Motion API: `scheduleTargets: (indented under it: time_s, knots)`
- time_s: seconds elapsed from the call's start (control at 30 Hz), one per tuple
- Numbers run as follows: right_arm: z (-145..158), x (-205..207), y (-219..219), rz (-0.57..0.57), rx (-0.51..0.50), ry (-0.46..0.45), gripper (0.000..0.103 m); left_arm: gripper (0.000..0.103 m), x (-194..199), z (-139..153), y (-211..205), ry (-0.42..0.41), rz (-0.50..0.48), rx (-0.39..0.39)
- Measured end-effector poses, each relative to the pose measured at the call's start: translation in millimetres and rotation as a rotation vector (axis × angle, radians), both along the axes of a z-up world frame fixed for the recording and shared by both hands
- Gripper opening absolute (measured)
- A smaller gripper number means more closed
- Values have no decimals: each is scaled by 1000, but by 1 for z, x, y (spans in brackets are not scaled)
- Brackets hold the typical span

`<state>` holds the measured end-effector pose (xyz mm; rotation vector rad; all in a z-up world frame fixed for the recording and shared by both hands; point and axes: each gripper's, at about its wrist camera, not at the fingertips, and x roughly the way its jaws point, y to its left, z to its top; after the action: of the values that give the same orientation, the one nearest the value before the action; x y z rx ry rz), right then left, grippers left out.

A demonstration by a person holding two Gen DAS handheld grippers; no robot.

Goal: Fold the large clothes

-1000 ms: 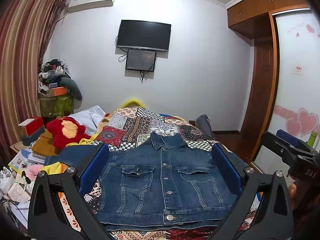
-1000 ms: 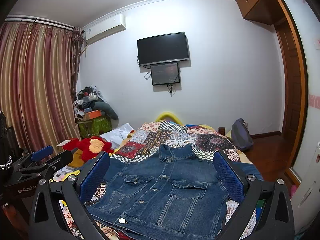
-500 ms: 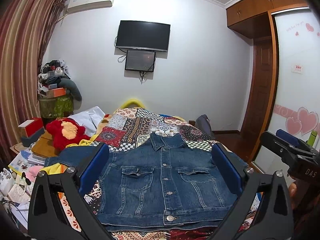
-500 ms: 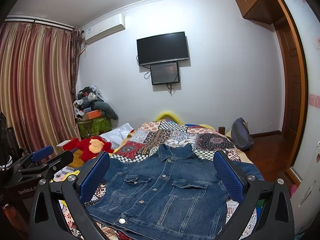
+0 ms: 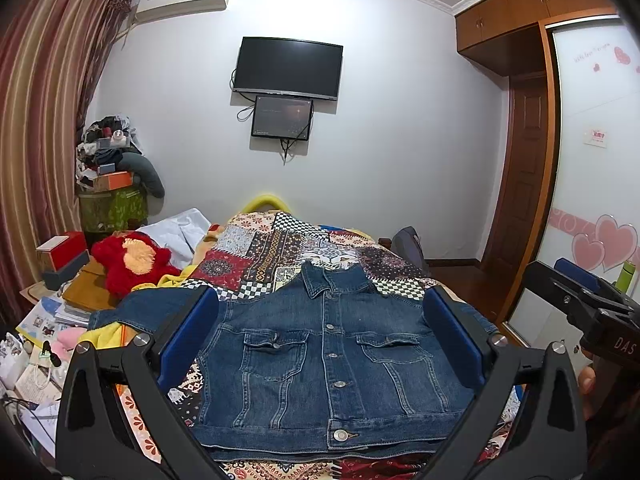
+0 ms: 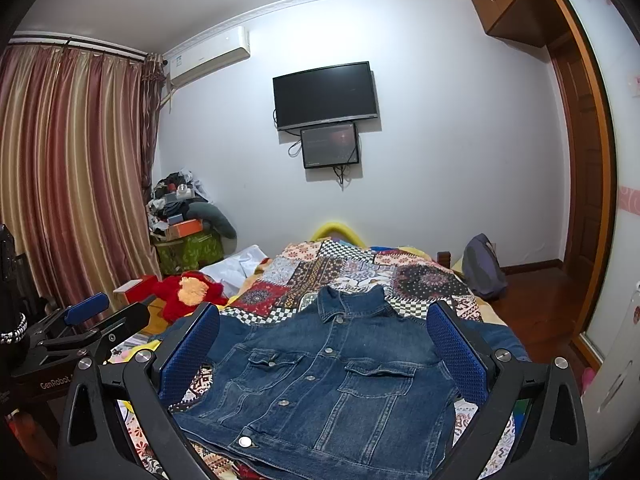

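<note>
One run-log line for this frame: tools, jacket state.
left tool: open, empty | right tool: open, empty | denim jacket: flat on patchwork quilt, buttoned, front up, ungrasped

Even, soft indoor light fills the room, slightly cool on the far wall [image 5: 400,140]. Faint shadows fall beneath the television [image 5: 287,68]. Both views are sharp at centre, with strong fisheye bending and dark vignetting at the corners.

My tongs' pads [image 5: 188,344] are blue on black frames; the jacket [image 5: 328,364] is dark blue denim (silver buttons), the quilt [image 5: 280,252] a red, black and white patchwork, the plush toy [image 5: 132,260] red.
</note>
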<state>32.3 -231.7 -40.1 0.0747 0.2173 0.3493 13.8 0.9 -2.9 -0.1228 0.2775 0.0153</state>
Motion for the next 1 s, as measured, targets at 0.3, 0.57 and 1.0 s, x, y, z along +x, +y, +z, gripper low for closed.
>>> scheduleTargets:
  time_s: [0.3,0.57,1.0]
  knots:
    - [-2,1,0,0,2,4,103,103,1,0,2,1,1,-4]
    - [-9,5,5,0,0,7,103,103,4,-2,3,4,2,-6]
    - [-10,22,16,6,-12,41,103,103,22,-15,13,30,16,-23]
